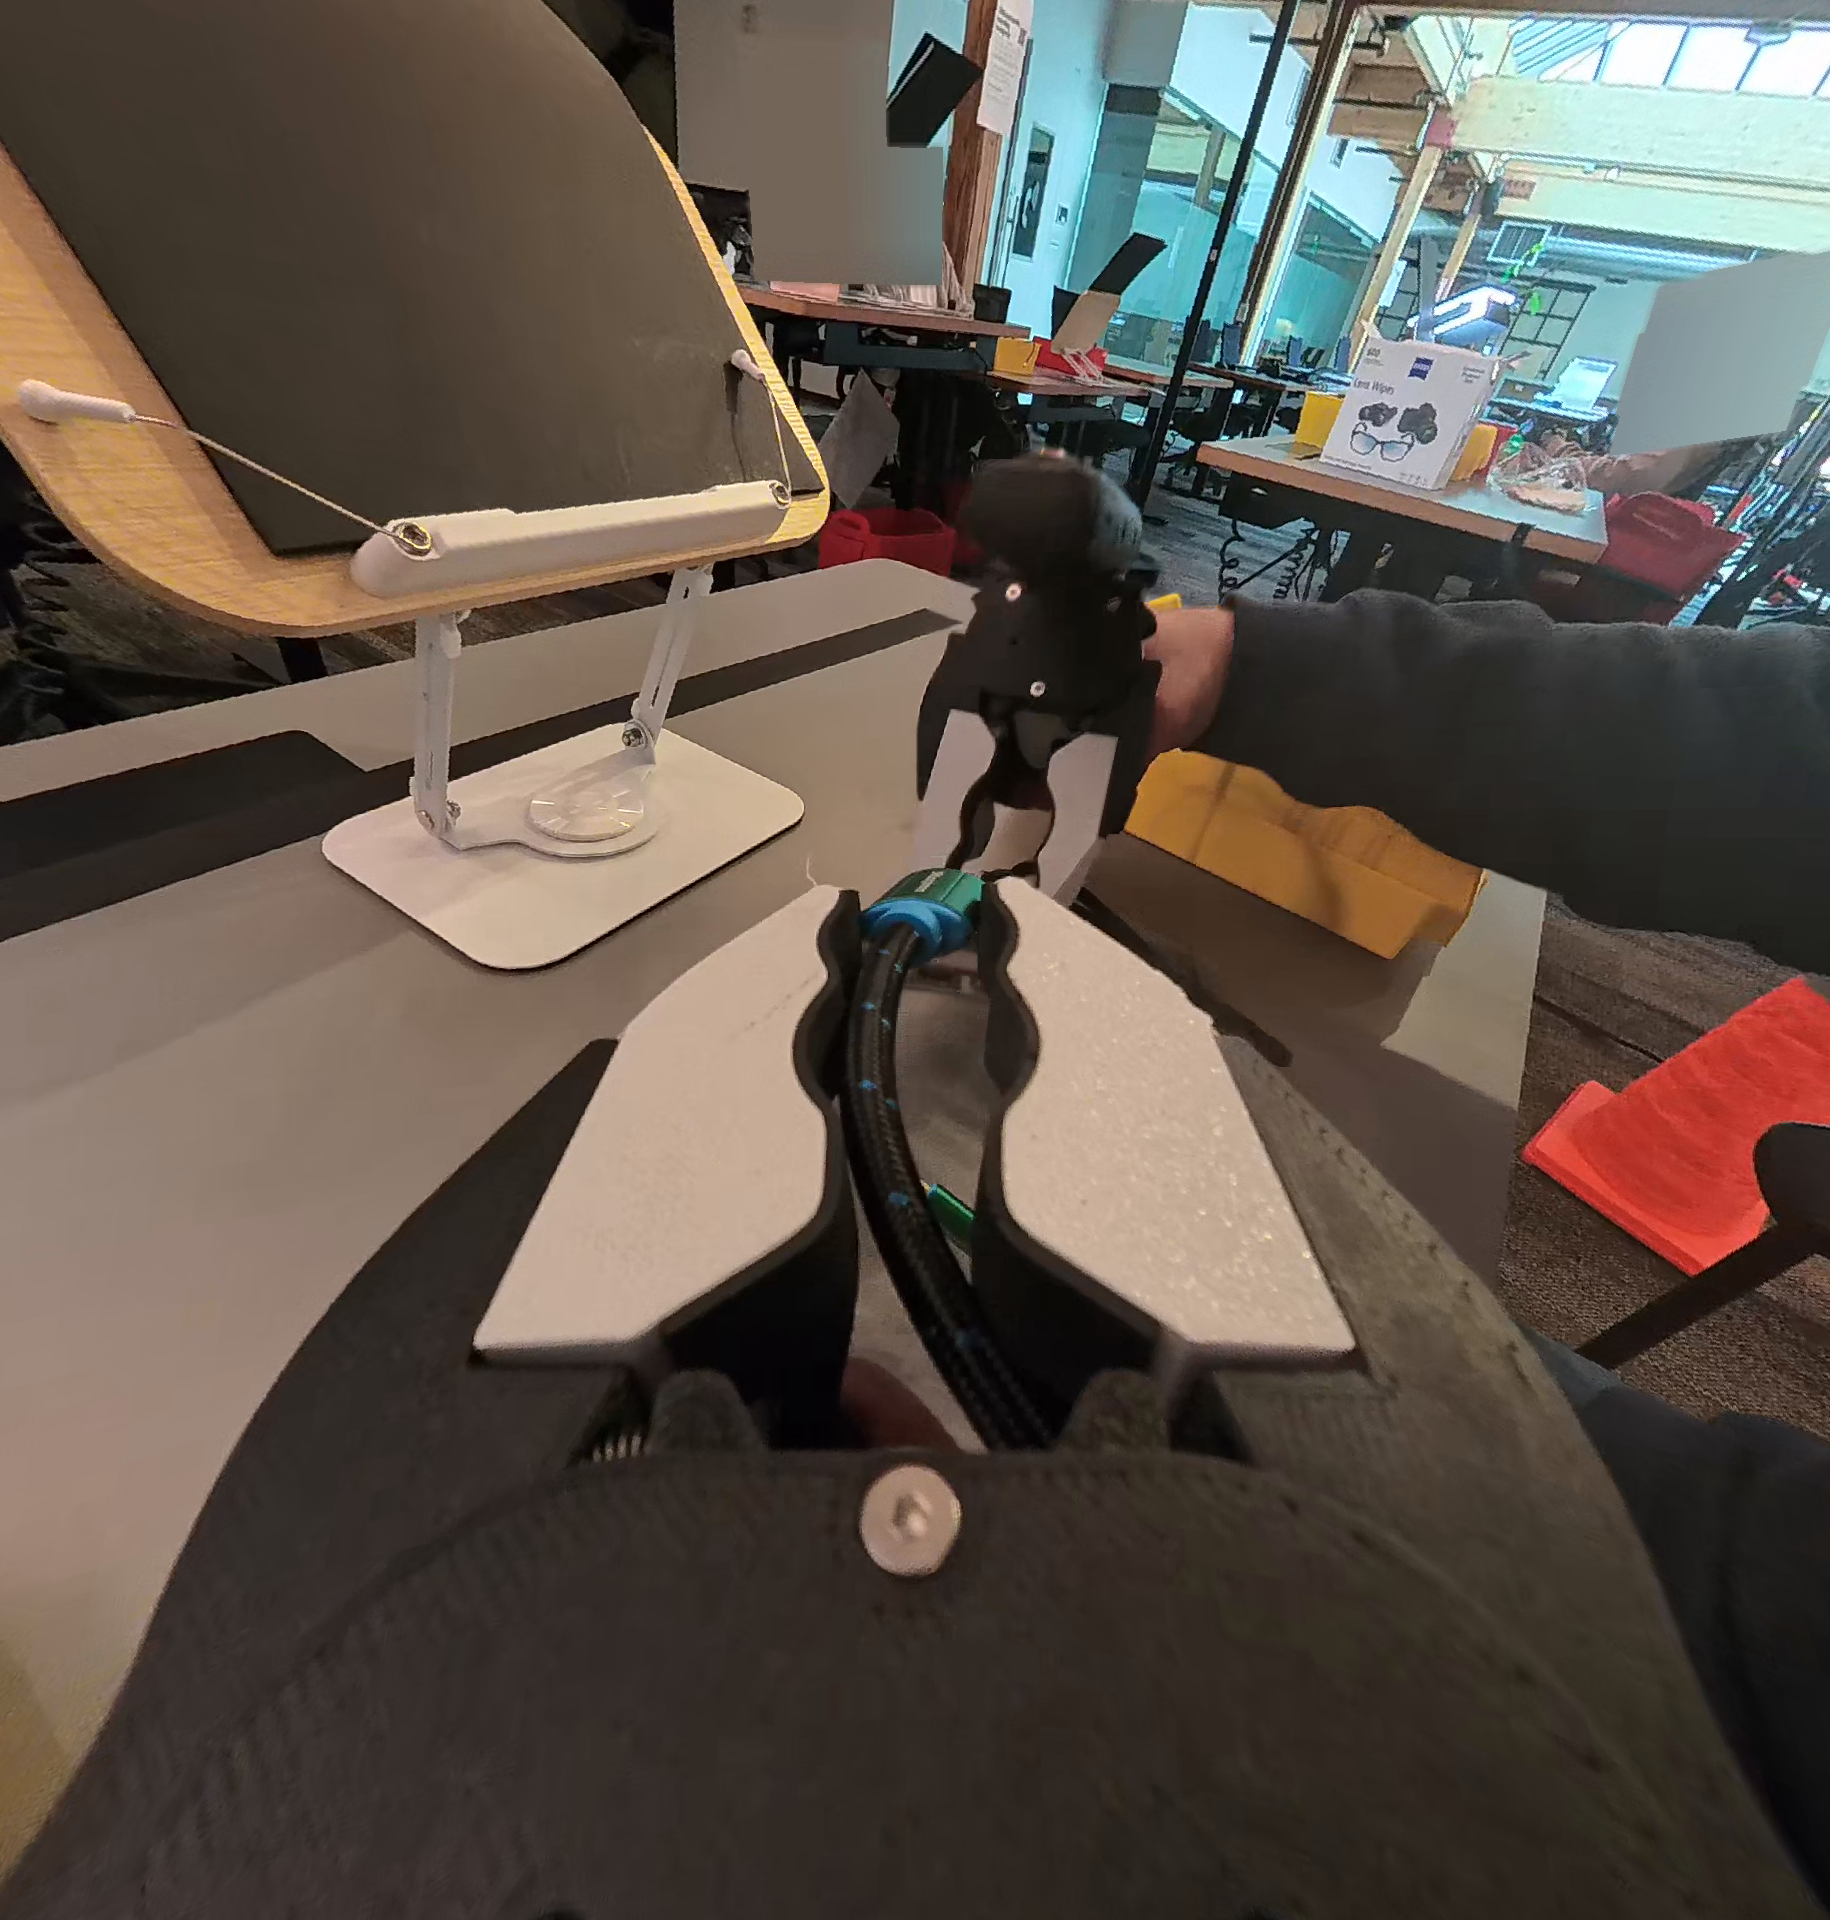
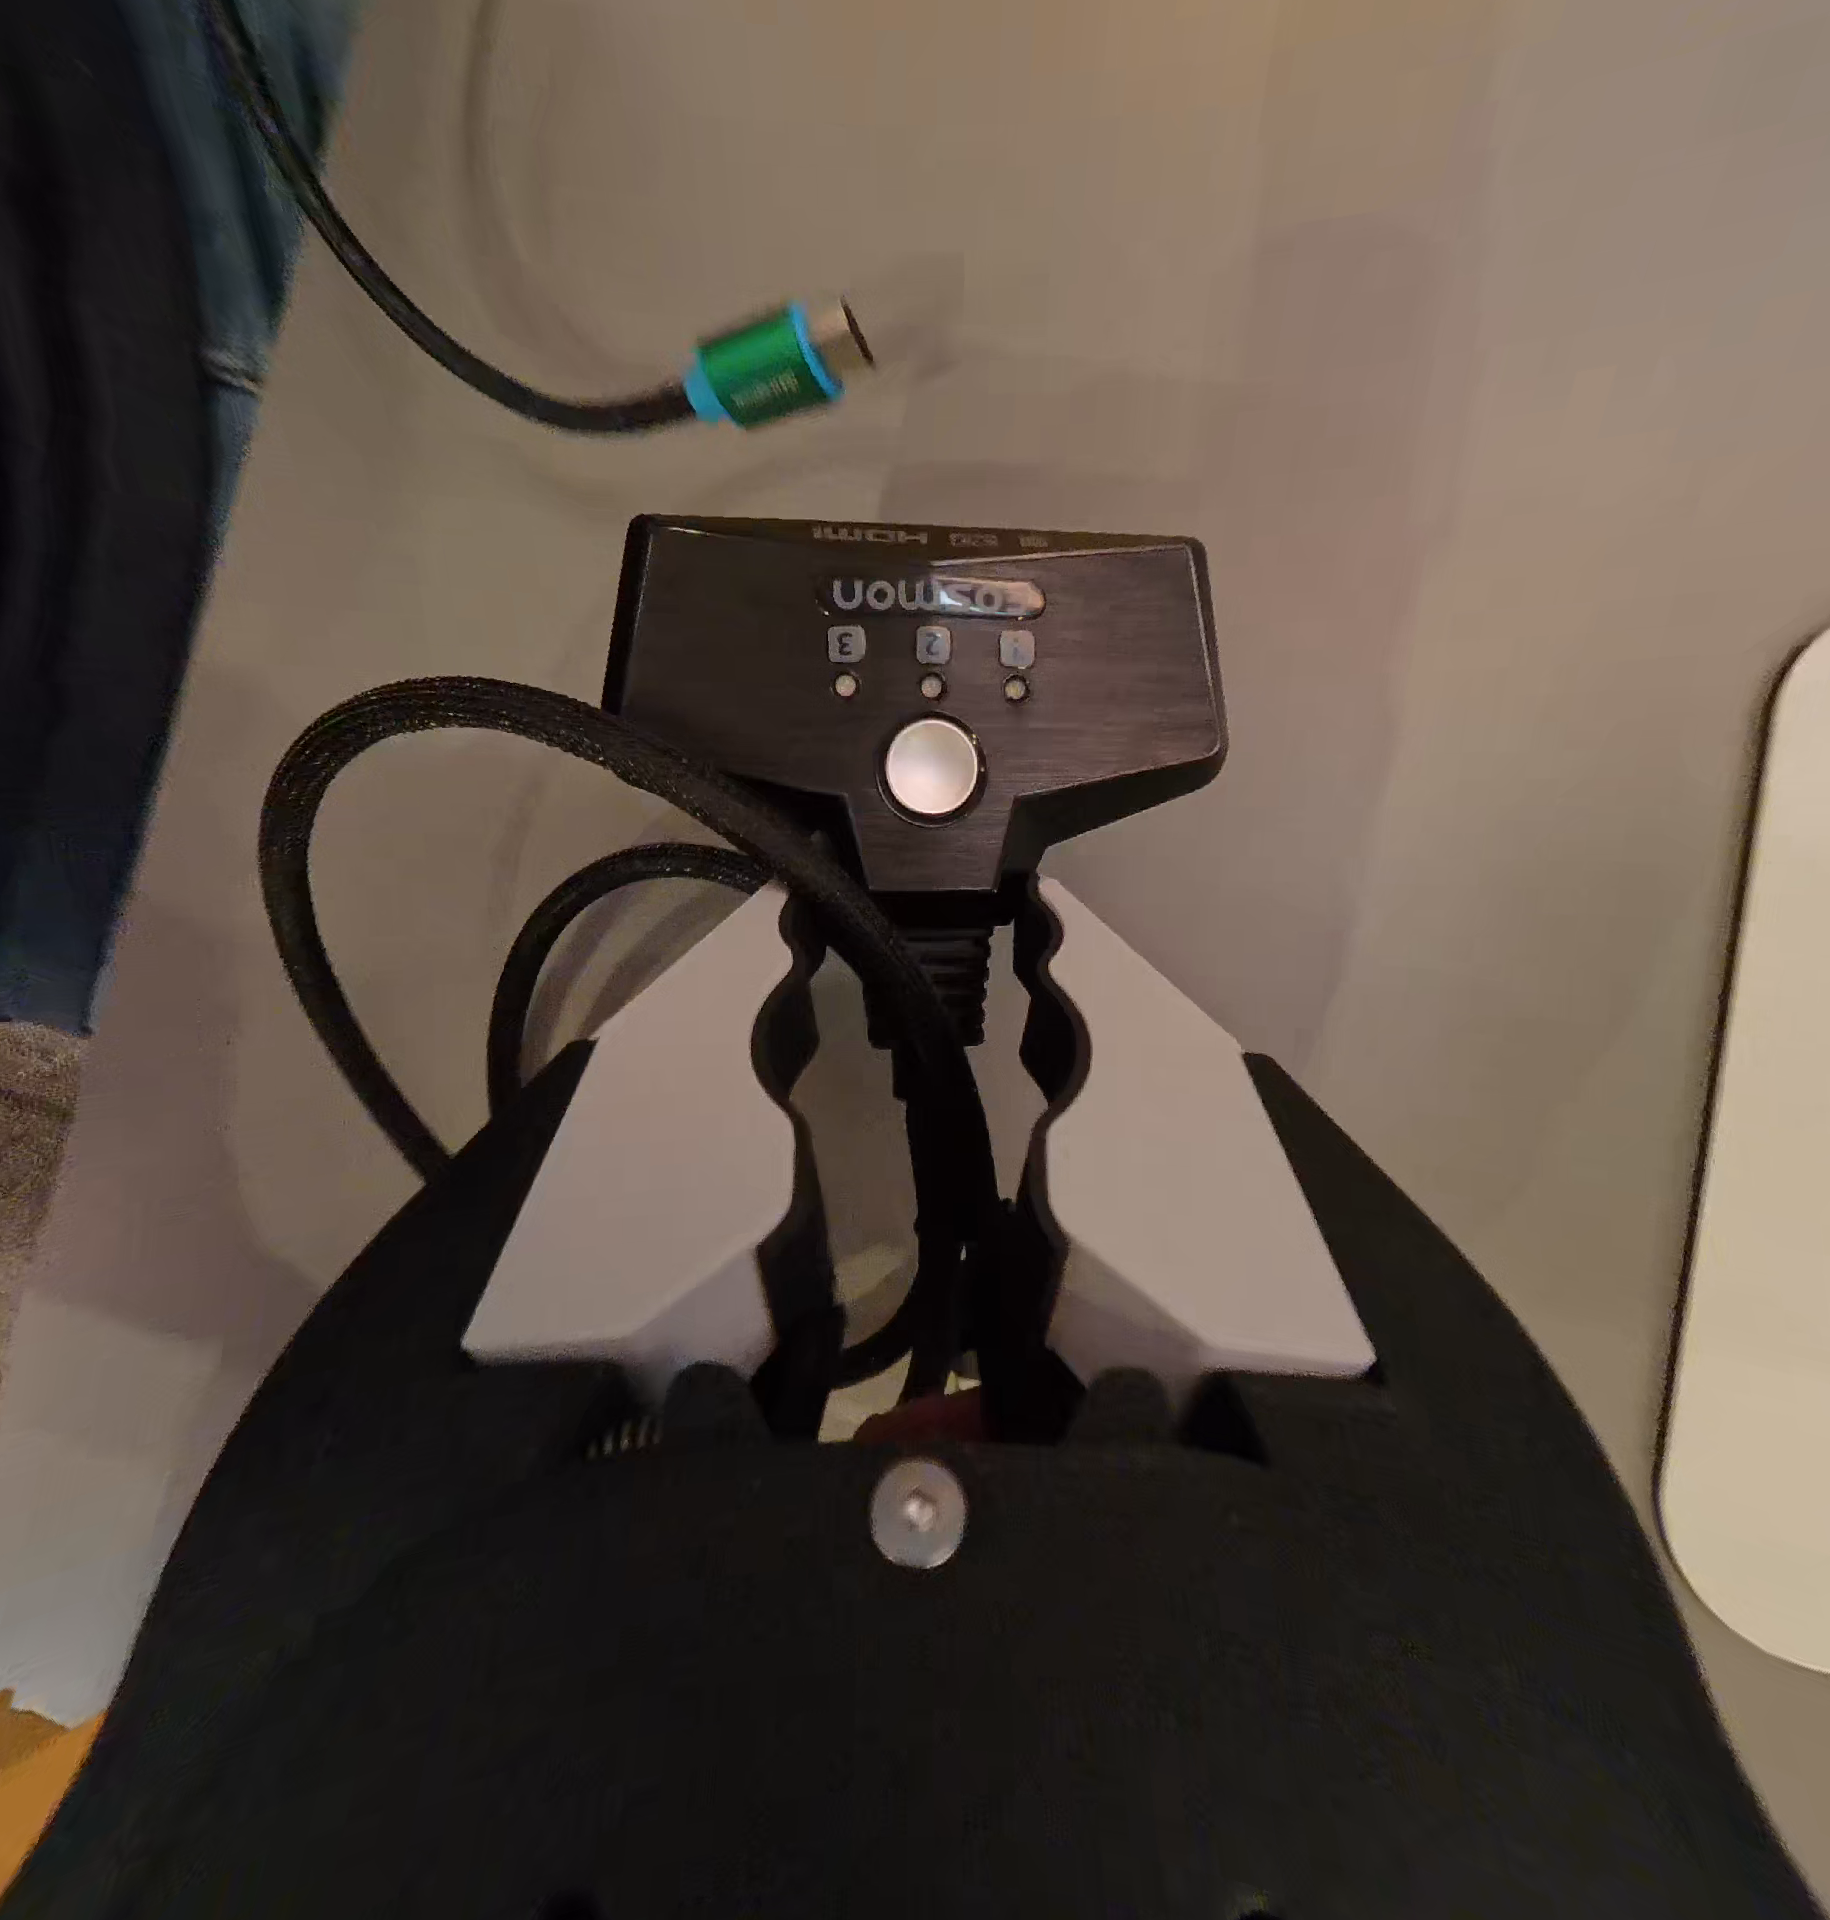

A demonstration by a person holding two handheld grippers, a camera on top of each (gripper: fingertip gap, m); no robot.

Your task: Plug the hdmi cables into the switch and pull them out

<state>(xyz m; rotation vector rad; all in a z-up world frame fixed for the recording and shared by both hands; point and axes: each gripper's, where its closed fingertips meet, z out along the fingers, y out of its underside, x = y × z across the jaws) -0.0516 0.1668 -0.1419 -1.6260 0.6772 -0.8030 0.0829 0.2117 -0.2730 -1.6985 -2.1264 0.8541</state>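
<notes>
With our left gripper [image 1: 916,914] fingers pinching the green HDMI plug [image 1: 932,909] and our right gripper [image 2: 916,904] fingers clamping the switch [image 2: 916,686] by its cable neck, we judge a tilted plug could jam at the port.

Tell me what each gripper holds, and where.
Left gripper: HDMI cable, by its green plug. Right gripper: switch, at its narrow cable end.
</notes>
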